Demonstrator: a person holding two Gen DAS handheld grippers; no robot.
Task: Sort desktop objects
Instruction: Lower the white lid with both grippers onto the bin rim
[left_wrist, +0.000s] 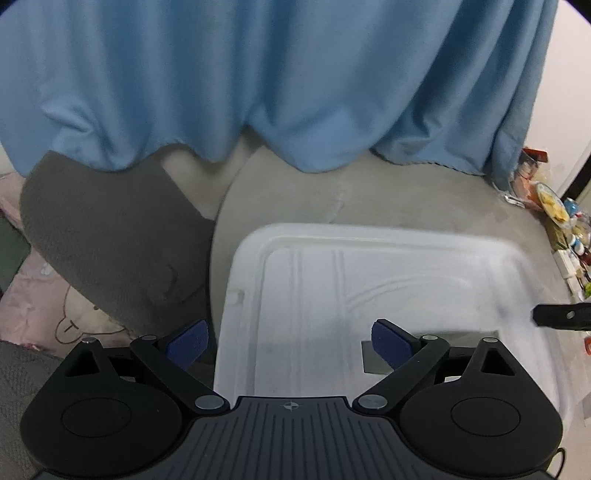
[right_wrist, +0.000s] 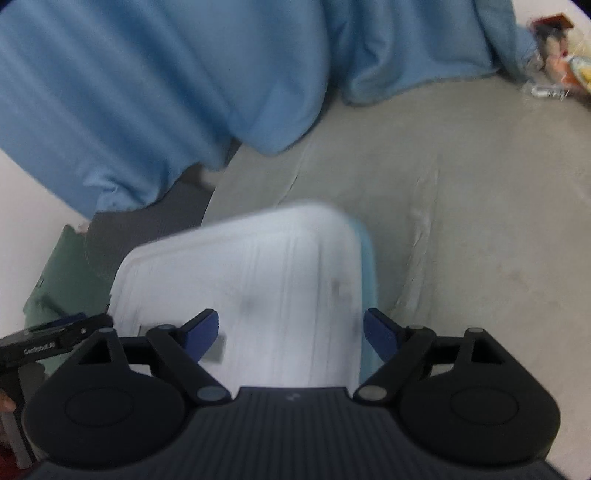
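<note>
A white plastic box lid (left_wrist: 388, 280) lies on the grey table cloth (left_wrist: 369, 192); it also shows in the right wrist view (right_wrist: 266, 277), blurred, with a pale blue box edge (right_wrist: 367, 266) under its right side. My left gripper (left_wrist: 290, 341) is open and empty, straddling the lid's left edge. My right gripper (right_wrist: 290, 338) is open and empty, straddling the lid's right edge. A grey sticker (left_wrist: 376, 358) sits on the lid near the left gripper's right finger. The right gripper's tip (left_wrist: 561, 315) shows in the left view.
A blue curtain (left_wrist: 277, 81) hangs behind the round table. A dark grey cushion (left_wrist: 110, 240) and pink bedding (left_wrist: 33, 306) lie to the left. Snack packets and small items (left_wrist: 554, 210) crowd the table's far right edge. A green object (right_wrist: 62, 280) lies left of the lid.
</note>
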